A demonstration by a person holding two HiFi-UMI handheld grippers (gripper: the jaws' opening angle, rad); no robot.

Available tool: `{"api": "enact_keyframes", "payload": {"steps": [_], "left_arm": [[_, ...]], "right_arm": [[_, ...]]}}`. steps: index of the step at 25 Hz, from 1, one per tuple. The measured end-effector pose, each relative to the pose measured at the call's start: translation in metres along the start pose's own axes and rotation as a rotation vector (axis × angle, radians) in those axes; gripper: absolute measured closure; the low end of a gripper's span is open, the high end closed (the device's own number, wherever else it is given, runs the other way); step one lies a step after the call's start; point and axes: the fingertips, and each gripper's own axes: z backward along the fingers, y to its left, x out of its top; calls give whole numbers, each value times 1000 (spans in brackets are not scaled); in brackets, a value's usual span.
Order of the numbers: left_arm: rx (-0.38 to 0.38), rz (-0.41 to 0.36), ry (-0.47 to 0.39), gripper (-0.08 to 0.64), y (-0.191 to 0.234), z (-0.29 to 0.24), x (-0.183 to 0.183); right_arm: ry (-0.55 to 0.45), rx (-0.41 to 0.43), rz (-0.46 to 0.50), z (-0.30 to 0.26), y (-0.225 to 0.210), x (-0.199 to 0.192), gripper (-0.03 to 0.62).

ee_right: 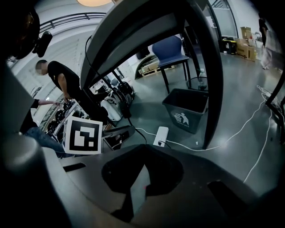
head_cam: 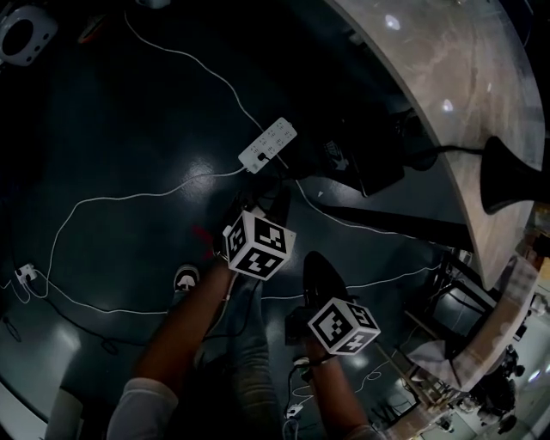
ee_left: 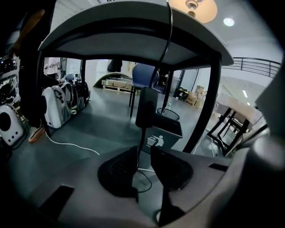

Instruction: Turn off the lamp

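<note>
A person stands over a dark floor beside a pale, curved surface (head_cam: 447,69), holding a claw in each hand. The lamp (ee_left: 194,6) stands on top of the surface. Seen from below, its shade glows warm, so it appears to be lit. Its black cord (ee_left: 167,40) drops past the surface edge and carries a black oblong switch (ee_left: 146,107), which hangs in mid-air in front of a grey bin (ee_left: 167,133).

The left claw (ee_left: 143,151) points towards that switch with its jaws spread a little and nothing pinched. The cord shows through the gap, beyond the tips. The right claw (ee_right: 143,163) is nearer the person's body, jaws pressed together and empty. A white power strip (head_cam: 268,143) lies on the floor ahead.

The step in hand looks like the approach to the switch. Next, the left claw probably needs to close in on the oblong and press its button. The cord hangs free and may swing away.
</note>
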Motion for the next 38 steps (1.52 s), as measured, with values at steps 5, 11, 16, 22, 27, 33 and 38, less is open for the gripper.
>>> {"api": "enact_keyframes", "payload": {"steps": [5, 11, 16, 22, 27, 33, 38], "left_arm": [[35, -7, 23, 483, 10, -13, 6], [19, -8, 42, 488, 9, -18, 5], [13, -37, 52, 522, 4, -14, 4], [5, -57, 53, 534, 1, -7, 2], [-26, -83, 52, 535, -8, 12, 0], [-38, -113, 86, 535, -19, 50, -2], [-53, -136, 78, 535, -26, 82, 7]], "right_arm": [[12, 3, -12, -4, -4, 1, 592], [23, 11, -8, -8, -5, 3, 592], [13, 9, -24, -5, -7, 2, 592], [4, 6, -42, -2, -9, 0, 593], [-22, 0, -40, 4, -15, 8, 593], [-62, 33, -10, 26, -5, 25, 592], [-63, 98, 53, 40, 20, 32, 592]]}}
